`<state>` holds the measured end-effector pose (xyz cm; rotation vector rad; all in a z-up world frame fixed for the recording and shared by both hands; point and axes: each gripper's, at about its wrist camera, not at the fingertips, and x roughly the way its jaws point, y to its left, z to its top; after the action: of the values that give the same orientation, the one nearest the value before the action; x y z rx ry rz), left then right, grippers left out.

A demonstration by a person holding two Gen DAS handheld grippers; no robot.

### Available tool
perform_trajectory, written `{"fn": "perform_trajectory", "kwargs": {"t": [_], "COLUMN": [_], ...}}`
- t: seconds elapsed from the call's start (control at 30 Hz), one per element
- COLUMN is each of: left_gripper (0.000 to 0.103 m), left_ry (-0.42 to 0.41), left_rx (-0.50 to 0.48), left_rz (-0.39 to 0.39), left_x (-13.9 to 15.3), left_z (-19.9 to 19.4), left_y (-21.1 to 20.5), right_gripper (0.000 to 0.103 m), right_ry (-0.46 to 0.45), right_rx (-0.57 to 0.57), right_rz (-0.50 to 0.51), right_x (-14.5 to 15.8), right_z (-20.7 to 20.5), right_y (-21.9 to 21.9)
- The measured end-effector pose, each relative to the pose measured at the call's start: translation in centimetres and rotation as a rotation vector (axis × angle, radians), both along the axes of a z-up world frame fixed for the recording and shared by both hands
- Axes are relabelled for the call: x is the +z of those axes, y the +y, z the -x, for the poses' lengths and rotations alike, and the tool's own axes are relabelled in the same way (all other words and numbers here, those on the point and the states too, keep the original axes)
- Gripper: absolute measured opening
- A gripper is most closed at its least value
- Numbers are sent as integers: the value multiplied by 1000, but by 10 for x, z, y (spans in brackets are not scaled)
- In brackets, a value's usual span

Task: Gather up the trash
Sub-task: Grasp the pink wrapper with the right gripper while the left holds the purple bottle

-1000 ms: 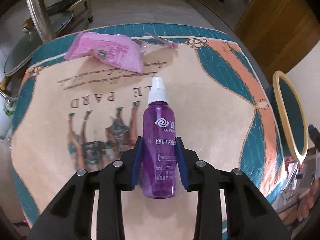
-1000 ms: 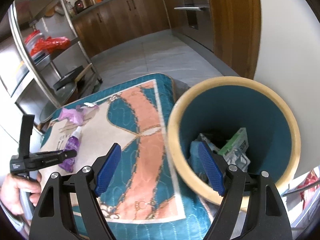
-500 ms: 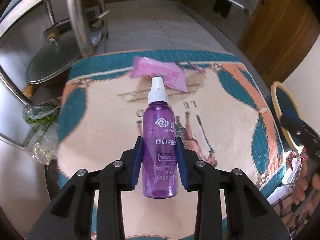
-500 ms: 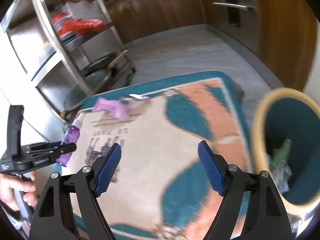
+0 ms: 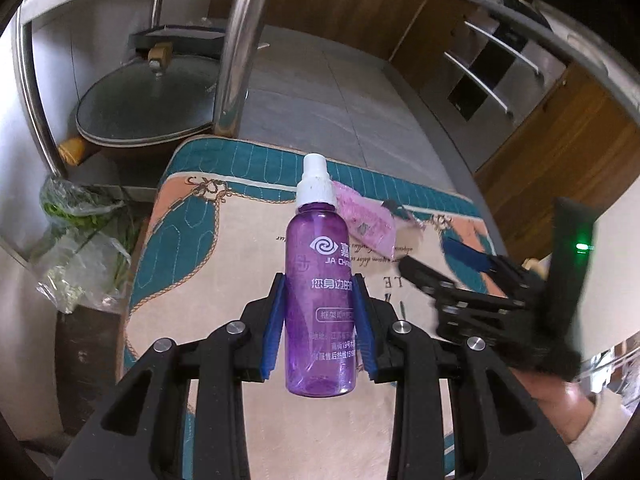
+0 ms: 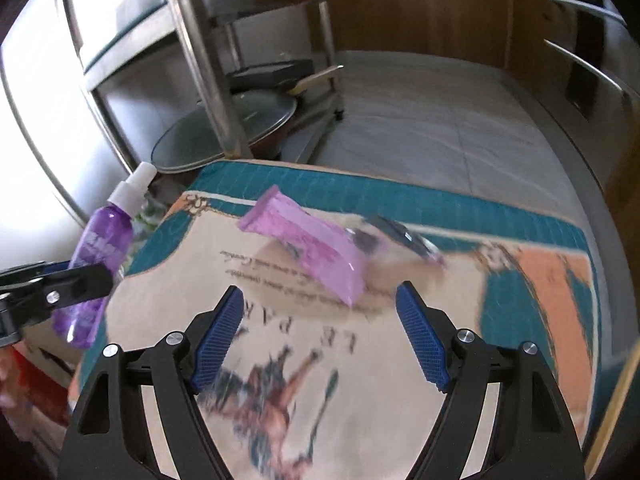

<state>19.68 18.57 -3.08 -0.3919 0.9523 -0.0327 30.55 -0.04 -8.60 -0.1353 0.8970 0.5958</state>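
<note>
My left gripper (image 5: pixel 320 320) is shut on a purple spray bottle (image 5: pixel 320 300) with a white nozzle, held above the printed cloth (image 5: pixel 224 280). The same bottle (image 6: pixel 100 256) shows at the left of the right wrist view, clamped in the black left gripper (image 6: pixel 60 284). A pink plastic packet (image 6: pixel 316 248) lies on the far part of the cloth, with a small torn wrapper (image 6: pixel 404 236) beside it. My right gripper (image 6: pixel 320 336) stands open with nothing between its fingers, just short of the packet. In the left wrist view the packet (image 5: pixel 368 224) lies behind the bottle and the right gripper (image 5: pixel 460 276) comes in blurred from the right.
A steel rack (image 5: pixel 236 52) with a glass pot lid (image 5: pixel 148 108) stands beyond the table's far edge. A plastic bag of greens (image 5: pixel 76 240) sits left of the table. Wooden cabinets (image 6: pixel 420 4) line the back wall. The bin's pale rim (image 6: pixel 616 404) shows at the right edge.
My left gripper lifted the purple bottle off the cloth and swung left. My right gripper swept left from over the bin to the pink packet, still open.
</note>
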Motion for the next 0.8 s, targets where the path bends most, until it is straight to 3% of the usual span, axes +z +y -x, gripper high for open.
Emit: {"fn": "perform_trajectory", "kwargs": {"t": [0.33, 0.47, 0.8], "left_gripper": [32, 32, 32], "left_ry": [-30, -20, -25], "left_rx": [15, 17, -1], "left_rz": [-17, 1, 2], "left_x": [7, 3, 3], "left_z": [-6, -8, -12], "left_y": [5, 7, 0], "right_gripper": [79, 59, 19], "right_ry": [-40, -30, 26], "right_rx": [81, 79, 42], "right_rz": [145, 168, 49], "right_x": [-23, -35, -22], "right_z": [-37, -44, -33], "right_y": [39, 42, 19]}}
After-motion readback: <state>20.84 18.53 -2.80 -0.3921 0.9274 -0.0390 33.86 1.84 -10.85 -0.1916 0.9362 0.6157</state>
